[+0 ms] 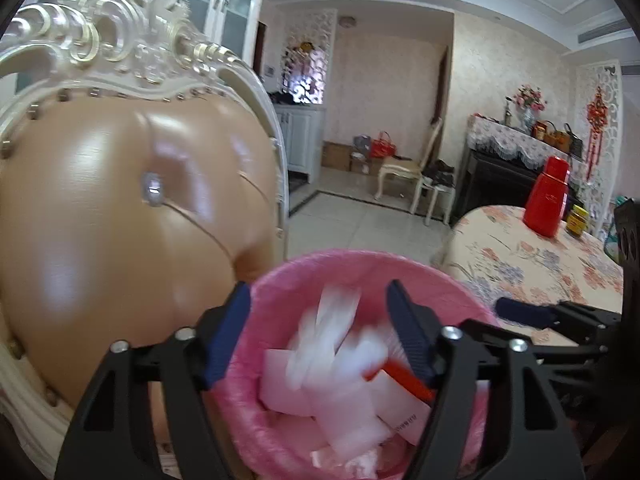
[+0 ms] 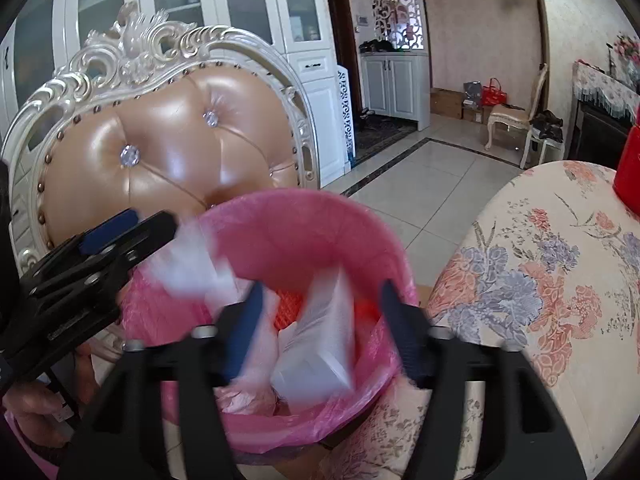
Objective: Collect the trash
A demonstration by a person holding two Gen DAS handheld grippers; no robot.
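Both grippers, left (image 1: 318,312) and right (image 2: 320,312), hang with jaws apart over my pink-lined bin (image 2: 288,216), gripping nothing; blurred white trash (image 2: 320,336) sits between the pads, inside the rim. Chair (image 2: 168,140) crowds the bin's left, table (image 2: 540,280) its right; bare floor (image 2: 432,184) lies beyond.

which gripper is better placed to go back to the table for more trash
Right, probably. Both grippers are open over the pink-lined bin, white scraps dropping in. The right gripper is on the side of the floral-clothed table; the left gripper is on the chair side.
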